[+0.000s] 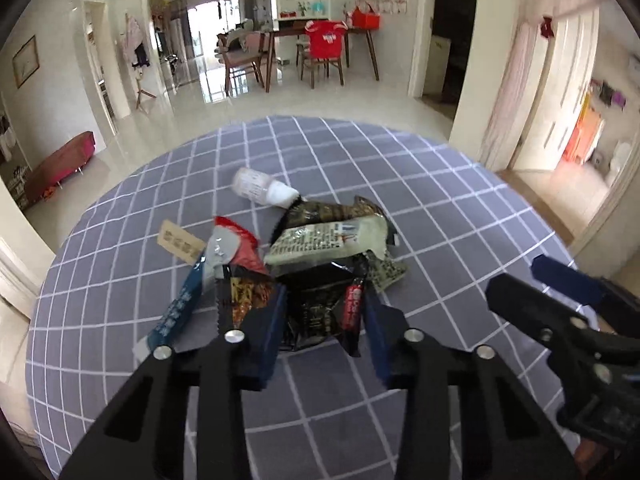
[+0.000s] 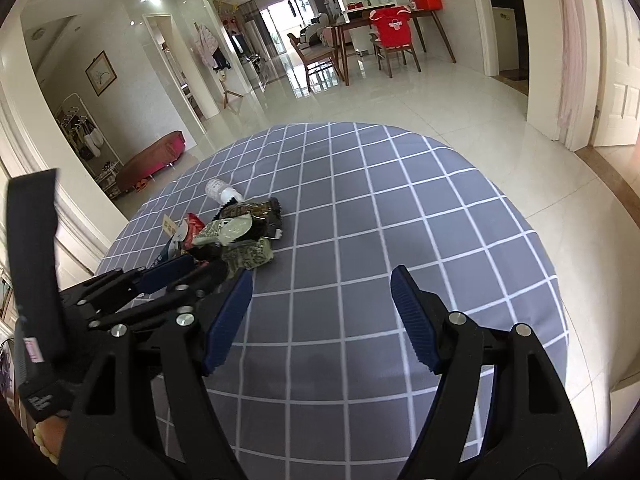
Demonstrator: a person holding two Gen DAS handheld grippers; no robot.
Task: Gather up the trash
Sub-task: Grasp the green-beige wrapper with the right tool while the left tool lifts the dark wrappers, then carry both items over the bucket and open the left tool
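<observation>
A heap of trash lies on the grey checked tablecloth point(image 1: 420, 216): a black snack wrapper point(image 1: 316, 304), a pale green printed wrapper point(image 1: 320, 240), a red and silver wrapper point(image 1: 232, 244), a blue packet point(image 1: 180, 308), a tan paper slip point(image 1: 178, 240) and a small white bottle point(image 1: 260, 188). My left gripper point(image 1: 324, 320) is partly closed, its blue pads on either side of the black wrapper; I cannot tell whether they press it. My right gripper point(image 2: 320, 316) is open and empty over bare cloth, to the right of the heap point(image 2: 236, 236). It also shows in the left wrist view point(image 1: 560, 292).
The round table's edge point(image 2: 556, 280) curves close on the right, with glossy tiled floor beyond. A dining table with chairs point(image 2: 384, 36) stands far back. A pink bench point(image 2: 156, 160) sits by the left wall.
</observation>
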